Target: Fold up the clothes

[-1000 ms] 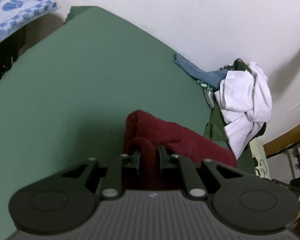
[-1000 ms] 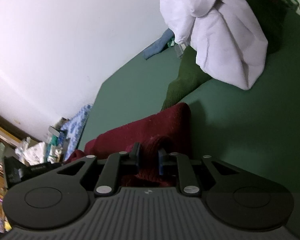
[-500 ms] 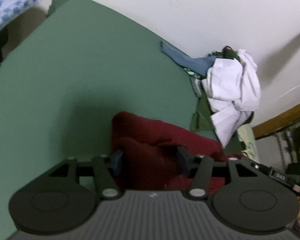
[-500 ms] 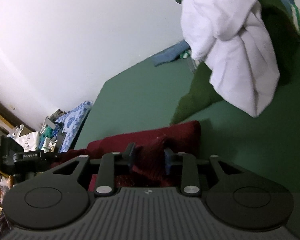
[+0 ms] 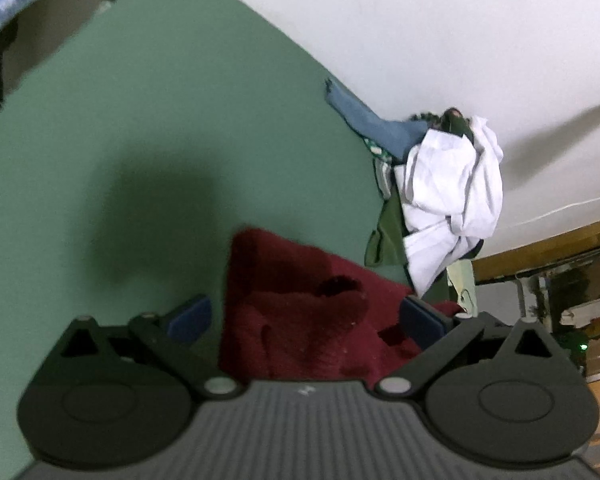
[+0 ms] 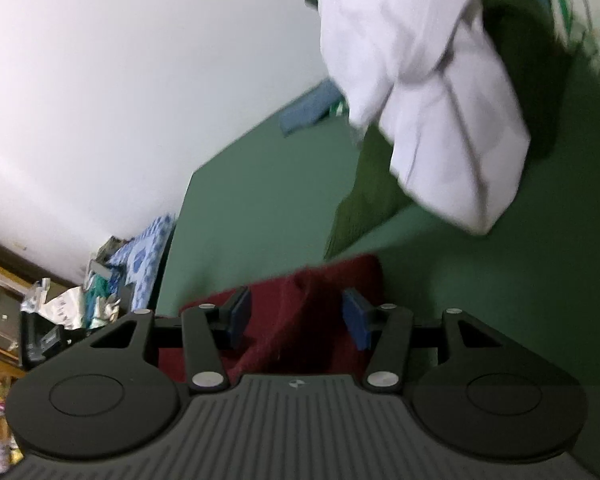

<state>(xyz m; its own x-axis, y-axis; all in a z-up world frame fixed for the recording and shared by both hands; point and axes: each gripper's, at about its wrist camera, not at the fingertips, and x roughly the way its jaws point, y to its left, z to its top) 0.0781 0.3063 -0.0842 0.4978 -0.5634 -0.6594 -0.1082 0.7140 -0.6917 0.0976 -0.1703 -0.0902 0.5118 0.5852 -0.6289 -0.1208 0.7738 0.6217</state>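
A dark red sweater (image 5: 312, 312) lies bunched on a green mat (image 5: 148, 128), just in front of both hand-held grippers, with a heap of unsorted laundry beyond it against the wall: a white shirt (image 5: 452, 196) on top, a blue garment (image 5: 376, 124) poking out behind and a dark green one (image 6: 364, 196) underneath. The left gripper (image 5: 306, 314) stands about as wide as it goes, its jaws having just been opening, and its blue pads (image 5: 190, 316) sit clear of the wool on either side. The right gripper (image 6: 298, 314) is roughly half open, jaws likewise just opening, the sweater's raised fold between its pads (image 6: 356, 318) but apparently not pinched; neither holds anything. This looks like the release at the end of one fold of the sweater. The next move probably calls for drawing both grippers back from the sweater without snagging the knit, then either taking fresh corners for another fold or turning to the heap beyond the sweater.
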